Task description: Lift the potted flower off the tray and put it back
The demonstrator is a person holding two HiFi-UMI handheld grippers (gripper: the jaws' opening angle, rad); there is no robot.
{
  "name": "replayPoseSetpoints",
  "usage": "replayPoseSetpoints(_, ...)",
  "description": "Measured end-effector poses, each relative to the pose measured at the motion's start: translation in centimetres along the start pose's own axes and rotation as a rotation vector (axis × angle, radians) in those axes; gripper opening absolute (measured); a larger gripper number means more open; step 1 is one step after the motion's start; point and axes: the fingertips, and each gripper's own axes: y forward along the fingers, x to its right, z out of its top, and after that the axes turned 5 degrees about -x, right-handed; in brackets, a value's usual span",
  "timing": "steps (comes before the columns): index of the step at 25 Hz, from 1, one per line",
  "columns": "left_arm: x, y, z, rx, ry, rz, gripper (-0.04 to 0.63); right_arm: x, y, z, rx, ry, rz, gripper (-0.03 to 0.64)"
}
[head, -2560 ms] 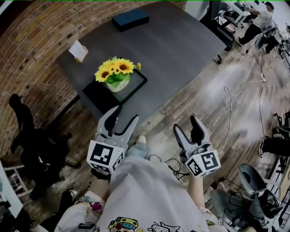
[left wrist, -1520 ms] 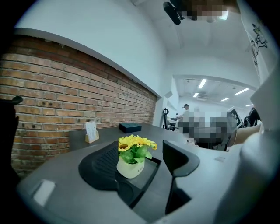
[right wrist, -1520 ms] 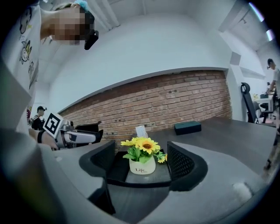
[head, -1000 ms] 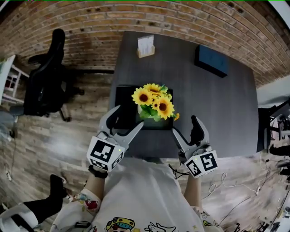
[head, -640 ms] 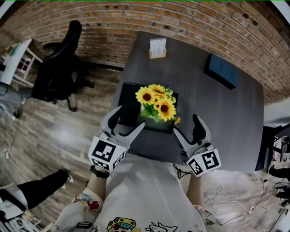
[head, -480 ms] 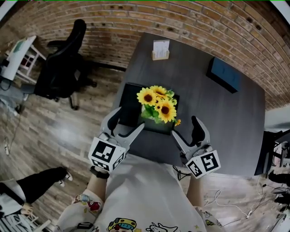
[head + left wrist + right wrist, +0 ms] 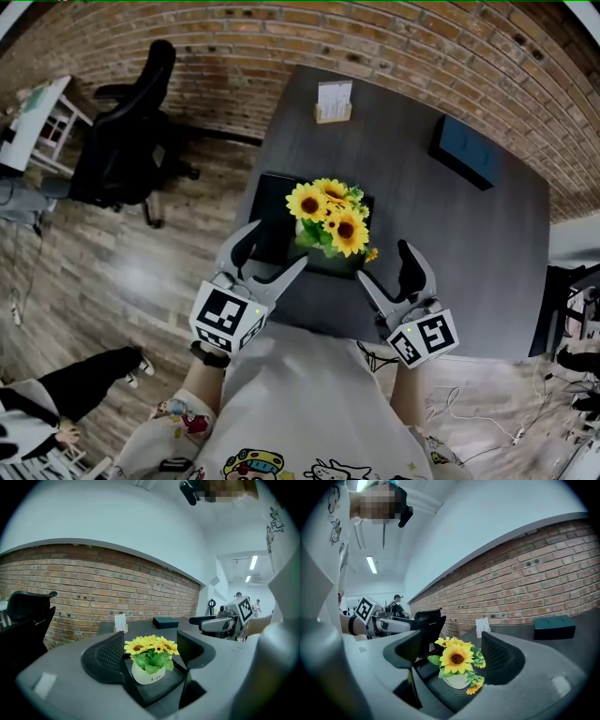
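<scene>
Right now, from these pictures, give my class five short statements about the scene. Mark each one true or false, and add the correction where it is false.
1. The flower pot stands on the black tray. True.
2. The left tool is shut on the pot. False: its jaws stand apart, short of the pot, and hold nothing.
3. A dark box lies on the table, apart from the tray. True.
4. The pot holds red roses. False: it holds yellow sunflowers.
5. The right tool is open and empty. True.
</scene>
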Motion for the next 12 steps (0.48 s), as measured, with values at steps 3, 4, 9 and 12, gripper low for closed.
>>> replayPoseSetpoints(3,-0.2,0.4,0.0,-0.004,0.004,-0.017,0.359,0.1,0.2,-0.2,-0.008,0.004,-0.006,0.397)
replayPoseSetpoints(4,-0.2,0.5,0.0,-0.006,0.004,-0.023,0.359,0.1,0.3,-0.3,-0.011,0.005,-0.006,0.397)
replayPoseSetpoints(9,-0.2,1.0,-0.5,-0.023,0.002,-0.049,0.362,-0.1,1.3,-0.5,-0.027,-0.004,0.001,0.399)
replayPoseSetpoints(12,-0.3,1.3,-1.1,-0.041,-0.001,-0.067,0.364,-0.3,1.8,-0.8,-0.04,-0.009,0.007,0.402)
